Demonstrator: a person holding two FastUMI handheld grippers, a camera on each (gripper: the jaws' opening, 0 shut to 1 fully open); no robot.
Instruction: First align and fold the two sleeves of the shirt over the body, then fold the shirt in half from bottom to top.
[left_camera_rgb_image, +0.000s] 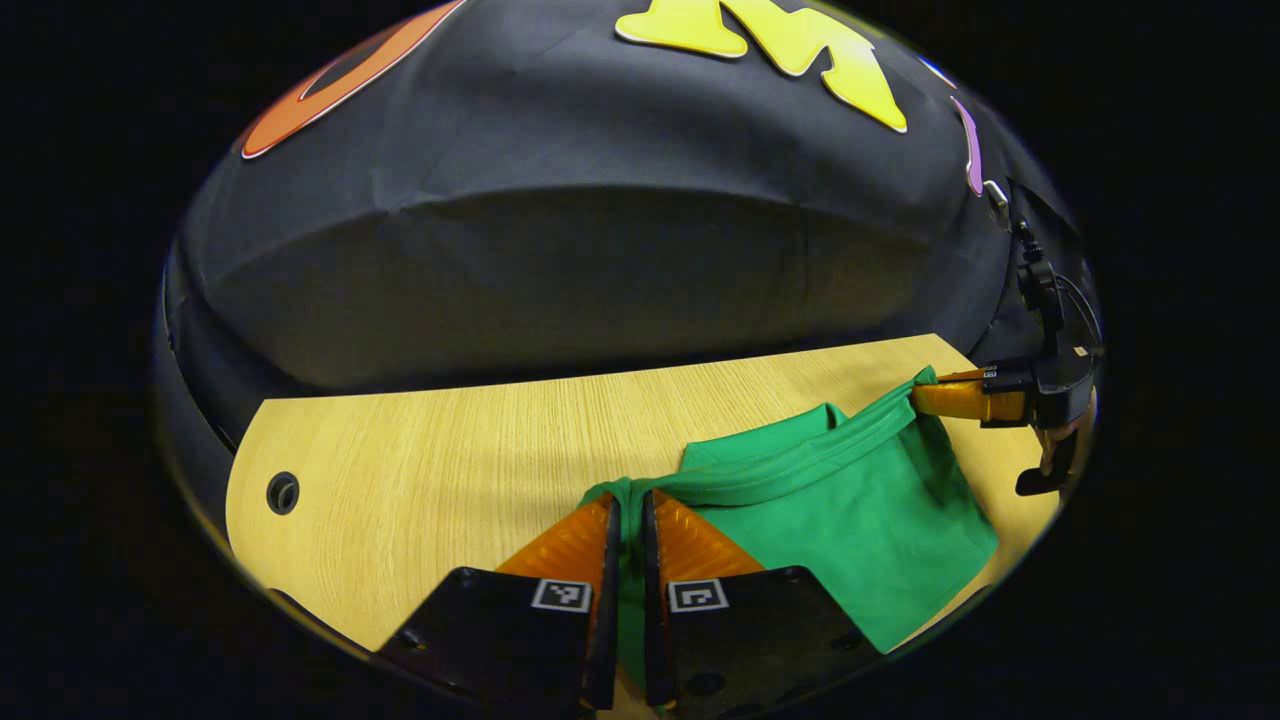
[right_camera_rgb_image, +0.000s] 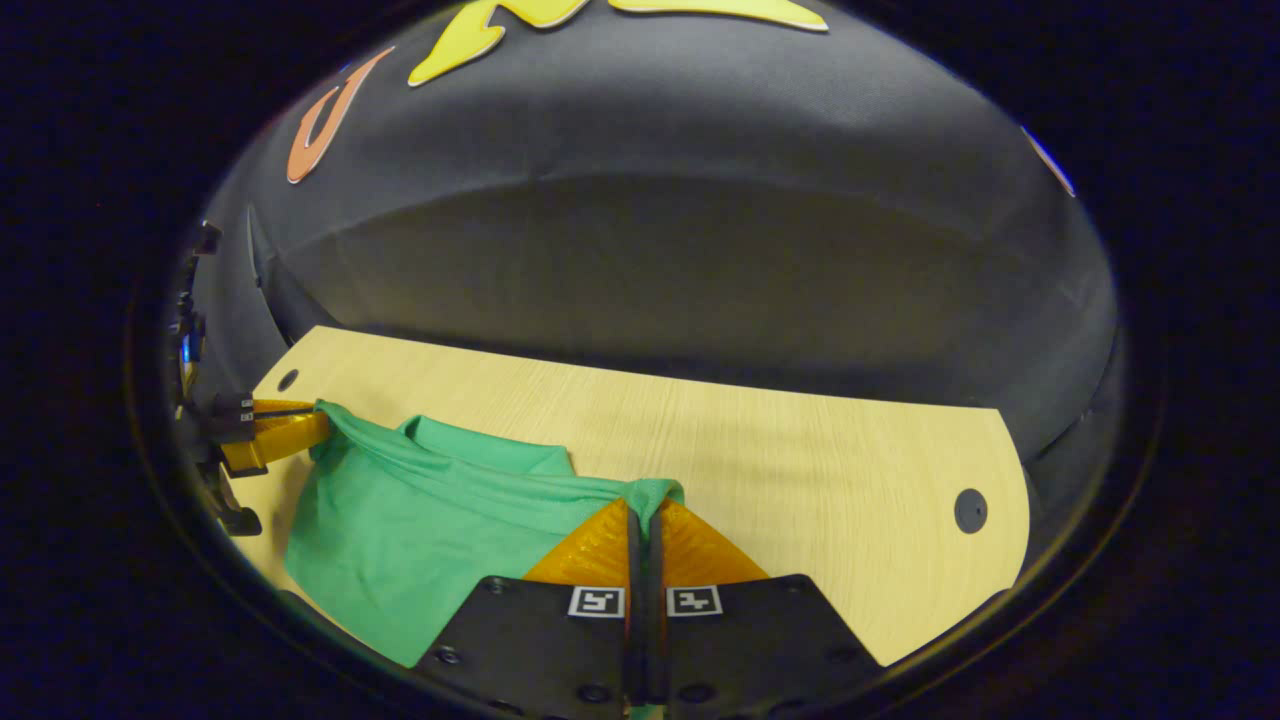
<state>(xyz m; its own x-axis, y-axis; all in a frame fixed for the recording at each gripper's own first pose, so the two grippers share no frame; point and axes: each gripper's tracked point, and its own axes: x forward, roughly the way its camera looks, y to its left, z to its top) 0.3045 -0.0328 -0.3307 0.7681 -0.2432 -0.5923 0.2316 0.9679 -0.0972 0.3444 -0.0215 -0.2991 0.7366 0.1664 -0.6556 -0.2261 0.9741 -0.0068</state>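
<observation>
Matt cloth shirt (left_camera_rgb_image: 850, 500), wood-grain table (left_camera_rgb_image: 450, 450)

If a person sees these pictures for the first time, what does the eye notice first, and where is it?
The eye goes first to the green shirt, held up between the two grippers above the pale wooden table. The left gripper is shut on one corner of the cloth at the bottom of its own view, and the right gripper pinches the other corner. Behind the table hangs the dark booth wall.

The green cotton shirt (left_camera_rgb_image: 860, 500) runs off the lower edge of the left gripper view. Its sleeves and hem are folded out of sight, and the wooden table (right_camera_rgb_image: 800, 450) is cut off below too.
</observation>
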